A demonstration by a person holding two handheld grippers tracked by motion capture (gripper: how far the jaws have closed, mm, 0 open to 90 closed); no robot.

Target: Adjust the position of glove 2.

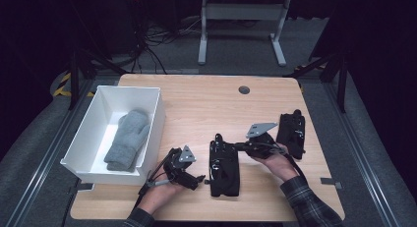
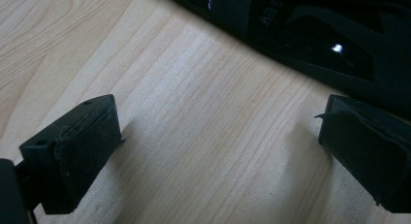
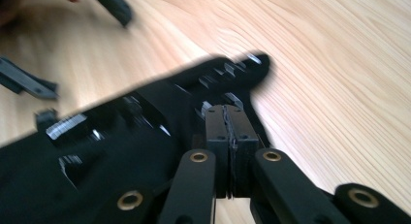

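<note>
We're right on the right gripper (image 3: 227, 118), and its two black pads are pressed flat together, nothing visible between them, riveted linkage bars fanning out below. Just beneath those shut jaws lies the near black glove (image 3: 121, 151), a padded thing with glossy ribbed plates along the fingers; whether the tips touch it we cannot tell. From above, that glove (image 1: 224, 165) lies lengthwise at the front of the pale wood-grain table (image 1: 206, 97), between the two hands.

The right hand (image 1: 275, 160) comes in from the lower right, plaid sleeve showing, gripper (image 1: 244, 146) angled left toward the glove's top end, its grey three-cornered plate up.

Over to the left gripper (image 2: 218, 151): blocky matte pads wide apart, bare wood between them, the glove's shiny edge just beyond. The left hand (image 1: 164, 190) holds it low, pointing right at the glove.

Further out, a second black glove (image 1: 291, 132) lies beside the right hand, and a white plastic bin (image 1: 152, 131) at the left holds a fuzzy grey knit mitten (image 1: 127, 138).
</note>
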